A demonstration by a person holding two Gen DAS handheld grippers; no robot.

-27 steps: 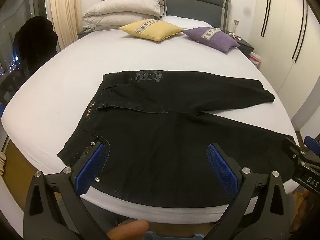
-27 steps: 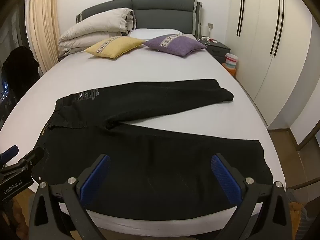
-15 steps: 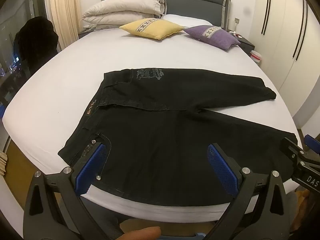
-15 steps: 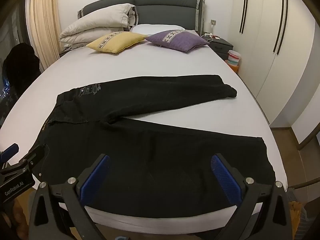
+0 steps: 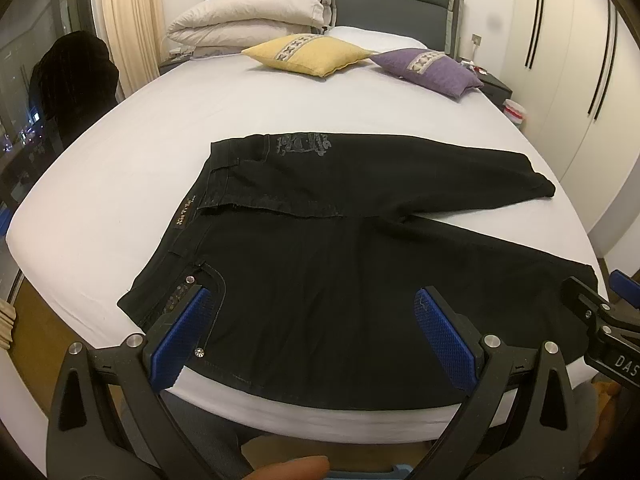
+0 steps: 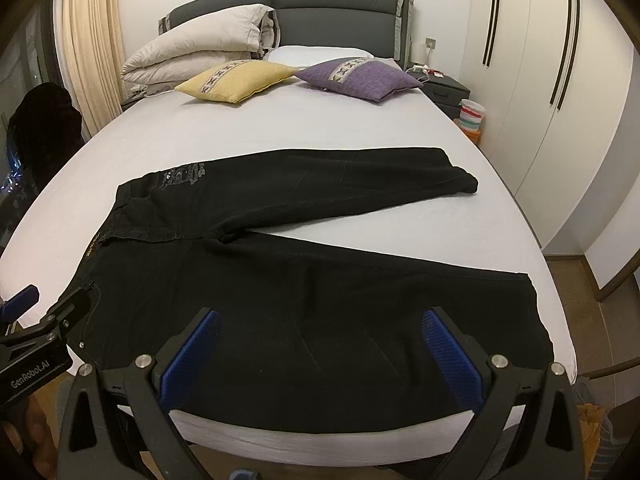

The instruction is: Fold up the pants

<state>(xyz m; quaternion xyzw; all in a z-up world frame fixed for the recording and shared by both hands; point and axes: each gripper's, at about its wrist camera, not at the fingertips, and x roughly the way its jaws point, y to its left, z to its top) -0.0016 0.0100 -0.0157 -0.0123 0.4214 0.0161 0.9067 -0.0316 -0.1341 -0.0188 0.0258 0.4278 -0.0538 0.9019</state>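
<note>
Black pants [image 5: 340, 248] were spread flat across the near end of a white bed [image 5: 140, 152], legs splayed apart. The left gripper [image 5: 316, 336] and right gripper [image 6: 320, 354] were held wide open above the near leg, nothing gripped.

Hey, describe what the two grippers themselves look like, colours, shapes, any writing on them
Both match. The left gripper and right gripper have black angular frames with triangular cut-outs and silver round bolts. Each finger carries a flat blue pad with a fine dotted texture. From the right wrist view, the left gripper's side reads "GenRobot.AI" in white; the left wrist view shows "DAS" on the other. No cables or sleeves show.
</note>
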